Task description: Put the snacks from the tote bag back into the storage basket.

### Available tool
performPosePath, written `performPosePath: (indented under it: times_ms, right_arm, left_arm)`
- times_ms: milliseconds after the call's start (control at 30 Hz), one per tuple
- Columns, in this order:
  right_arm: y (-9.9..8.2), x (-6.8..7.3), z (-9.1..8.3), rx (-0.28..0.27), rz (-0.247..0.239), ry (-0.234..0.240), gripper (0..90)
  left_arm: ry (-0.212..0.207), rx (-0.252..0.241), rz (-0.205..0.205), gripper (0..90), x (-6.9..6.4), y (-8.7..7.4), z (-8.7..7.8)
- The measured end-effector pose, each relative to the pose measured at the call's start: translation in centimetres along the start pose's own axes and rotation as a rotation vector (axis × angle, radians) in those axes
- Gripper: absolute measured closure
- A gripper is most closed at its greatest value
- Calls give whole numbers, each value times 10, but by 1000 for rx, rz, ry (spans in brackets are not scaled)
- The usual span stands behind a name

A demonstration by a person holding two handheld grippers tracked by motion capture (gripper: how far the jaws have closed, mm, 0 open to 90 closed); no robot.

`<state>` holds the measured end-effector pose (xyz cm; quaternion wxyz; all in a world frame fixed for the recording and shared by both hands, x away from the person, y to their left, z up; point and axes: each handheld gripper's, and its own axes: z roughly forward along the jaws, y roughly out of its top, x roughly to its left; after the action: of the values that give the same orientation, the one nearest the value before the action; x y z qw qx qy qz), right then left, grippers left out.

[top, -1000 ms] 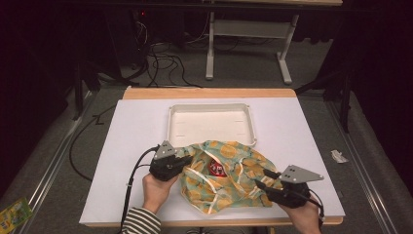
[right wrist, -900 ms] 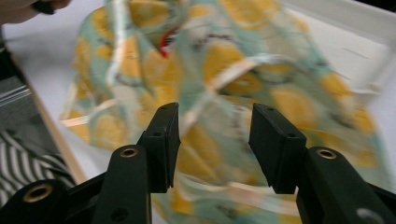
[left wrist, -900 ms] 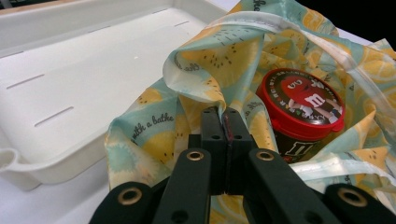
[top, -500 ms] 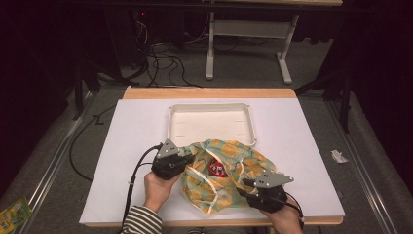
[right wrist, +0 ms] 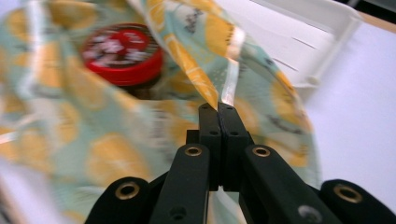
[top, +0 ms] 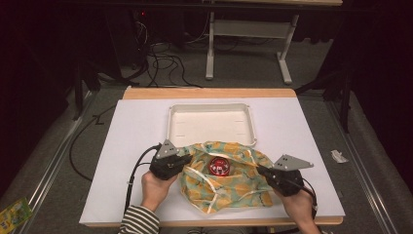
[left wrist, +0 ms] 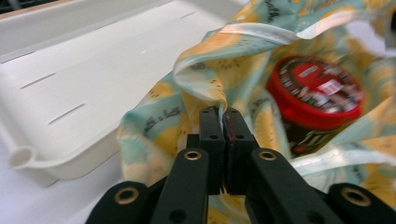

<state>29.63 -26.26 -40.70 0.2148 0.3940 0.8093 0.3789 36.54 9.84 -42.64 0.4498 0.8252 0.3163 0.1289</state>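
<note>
A yellow and teal patterned cloth bag (top: 229, 190) lies on the white table near its front edge, mouth up. Inside it stands a jar with a red lid (top: 218, 166). My left gripper (top: 187, 163) is shut on the left rim of the bag (left wrist: 154, 121), with the fabric pinched between its pads and the jar (left wrist: 315, 88) just beyond. My right gripper (top: 260, 170) has just been closing and now pinches the right rim of the bag (right wrist: 116, 158), with the jar (right wrist: 122, 53) ahead of it to the left. A hand holds each gripper.
An empty white tray (top: 211, 106) sits right behind the bag, and the bag's far edge overlaps its front rim. The table (top: 131, 131) has bare white surface to the left and right. Beyond the table are table legs and cables on a dark floor.
My right gripper went left into the bag's right rim, closed on it and drew back to the right, spreading the mouth wider. The left gripper kept still.
</note>
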Motion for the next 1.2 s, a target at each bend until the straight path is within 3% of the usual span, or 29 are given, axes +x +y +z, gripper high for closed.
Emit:
performPosePath:
  times_ms: [133, 267, 367, 533, 633, 733, 800, 933, 1067, 1133, 1200]
  right_arm:
    - [0, -21, 13, 47, 38, -30, 900]
    - [-1, -28, 19, 94, 20, -61, 900]
    - [-1, -38, 28, 110, 45, -75, 900]
    - [-9, -48, 50, 210, 37, -109, 900]
    - [-13, -47, 56, 207, 34, -104, 900]
    - [-13, -49, 62, 205, 45, -98, 900]
    - [-14, -50, 65, 218, 33, -115, 900]
    - [-17, -53, 69, 229, 61, -92, 900]
    - [-18, -53, 69, 236, 52, -92, 900]
    - [-21, -51, 68, 239, 44, -93, 900]
    - [-26, -47, 64, 223, 44, -102, 900]
  left_arm:
    - [21, 22, -20, 830, 1, -12, 6]
    - [32, 26, -38, 761, -2, -17, 8]
    - [48, 69, -44, 707, -1, -17, 14]
    - [91, 120, -41, 677, -2, -23, 18]
    - [97, 162, -26, 692, 0, -26, 23]
    - [98, 172, -53, 712, 5, -26, 23]
    - [113, 205, -45, 724, 8, -28, 23]
    - [92, 240, -51, 767, 10, -35, 25]
    - [79, 241, -65, 790, 13, -35, 26]
    - [110, 228, -49, 779, 12, -35, 24]
    - [127, 189, -69, 742, 10, -34, 20]
